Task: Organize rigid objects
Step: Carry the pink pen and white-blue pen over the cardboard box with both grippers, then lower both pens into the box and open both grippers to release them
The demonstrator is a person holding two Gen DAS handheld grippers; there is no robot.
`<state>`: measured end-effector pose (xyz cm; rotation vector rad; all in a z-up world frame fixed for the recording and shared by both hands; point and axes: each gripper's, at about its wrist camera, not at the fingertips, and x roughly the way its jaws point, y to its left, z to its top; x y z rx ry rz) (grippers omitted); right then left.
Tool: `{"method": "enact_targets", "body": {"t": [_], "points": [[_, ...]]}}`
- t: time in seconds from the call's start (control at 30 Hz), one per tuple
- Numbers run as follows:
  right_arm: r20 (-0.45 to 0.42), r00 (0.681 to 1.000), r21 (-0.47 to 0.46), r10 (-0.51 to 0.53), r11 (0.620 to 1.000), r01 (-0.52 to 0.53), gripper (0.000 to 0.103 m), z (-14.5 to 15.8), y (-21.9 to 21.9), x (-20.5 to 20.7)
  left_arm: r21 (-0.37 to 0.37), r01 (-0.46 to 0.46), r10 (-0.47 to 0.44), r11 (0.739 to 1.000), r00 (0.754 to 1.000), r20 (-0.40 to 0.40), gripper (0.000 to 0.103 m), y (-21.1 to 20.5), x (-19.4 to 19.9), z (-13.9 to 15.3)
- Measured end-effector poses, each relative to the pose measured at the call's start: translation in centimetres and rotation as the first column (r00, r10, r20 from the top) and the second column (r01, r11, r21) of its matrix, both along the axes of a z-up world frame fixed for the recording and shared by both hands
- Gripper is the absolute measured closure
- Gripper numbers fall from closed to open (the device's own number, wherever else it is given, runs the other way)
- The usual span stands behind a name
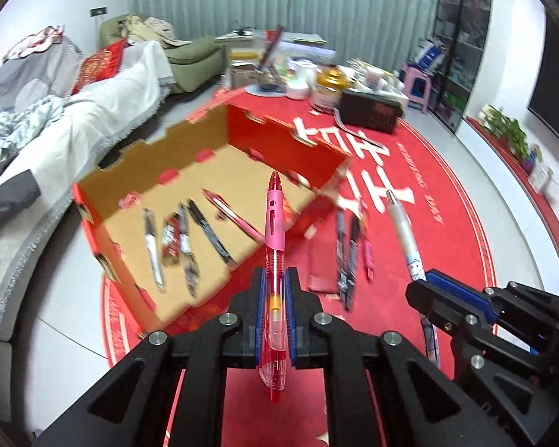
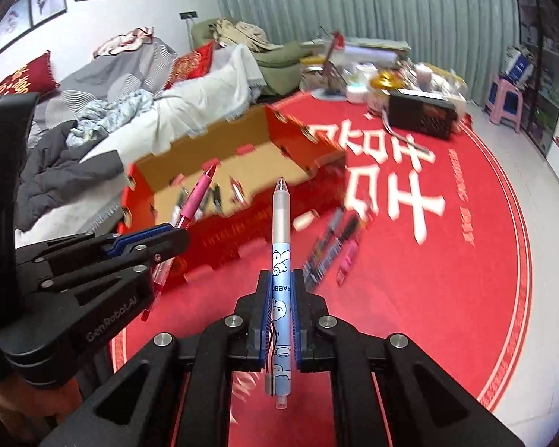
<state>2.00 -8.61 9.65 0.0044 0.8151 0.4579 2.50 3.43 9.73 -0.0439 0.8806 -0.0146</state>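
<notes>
Left wrist view, translucent red pen, pink rubber grip, clamped between blue-padded fingers

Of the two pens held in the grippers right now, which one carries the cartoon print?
The blue-and-white pen in the right gripper; its barrel shows cartoon figures. The left gripper holds a plain pink-and-red pen.

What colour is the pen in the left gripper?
The pen is pink and clear red, seen best in the left wrist view.
</notes>
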Motion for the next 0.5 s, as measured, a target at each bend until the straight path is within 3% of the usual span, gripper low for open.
{"method": "enact_targets", "body": {"t": [0.23, 0.5], "points": [[0.049, 0.995, -0.010, 0.091, 0.996, -0.091, 0.093, 2.5, 4.8, 3.0, 0.018, -0.081, 0.081, 0.997, 0.997, -0.019, 0.093, 3.4, 2.2, 0.1], [0.056, 0.989, -0.029, 0.135, 0.991, -0.134, 0.093, 3.0, 8.7, 7.4, 0.010, -0.160, 0.160, 0.987, 0.986, -0.047, 0.093, 7.3, 5.1, -0.4]]}}
